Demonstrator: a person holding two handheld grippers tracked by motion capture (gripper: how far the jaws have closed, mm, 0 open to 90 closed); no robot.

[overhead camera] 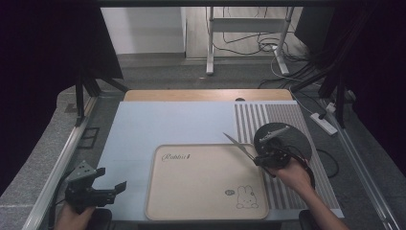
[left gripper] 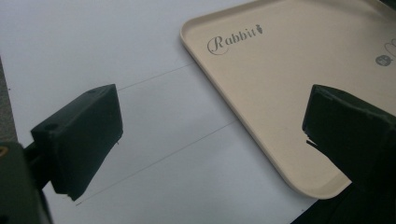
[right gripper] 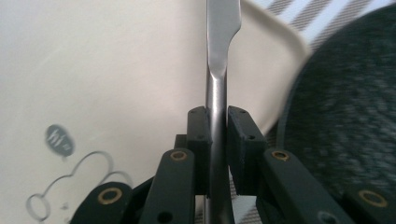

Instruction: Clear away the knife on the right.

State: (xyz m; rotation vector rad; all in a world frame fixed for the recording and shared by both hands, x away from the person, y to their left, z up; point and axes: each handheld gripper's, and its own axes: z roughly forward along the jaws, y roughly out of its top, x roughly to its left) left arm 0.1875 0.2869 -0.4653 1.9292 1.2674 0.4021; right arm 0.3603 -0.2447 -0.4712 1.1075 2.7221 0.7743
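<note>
At far left, left gripper (overhead camera: 111,178) held low by the table's near edge, jaws spread wide with nothing between them, hovering over pale blue mat (overhead camera: 143,129) just beside the tray's corner; in the middle, beige tray (overhead camera: 201,187) lying flat, marked "Rabbit" with a rabbit drawing; toward the right, right gripper (overhead camera: 261,159) at the tray's far right edge, jaws clamped on the handle of a metal knife (overhead camera: 238,144), blade angled up and leftward; beyond it, dark round plate (overhead camera: 292,139), perhaps stoneware, on striped mat (overhead camera: 268,115).
</note>
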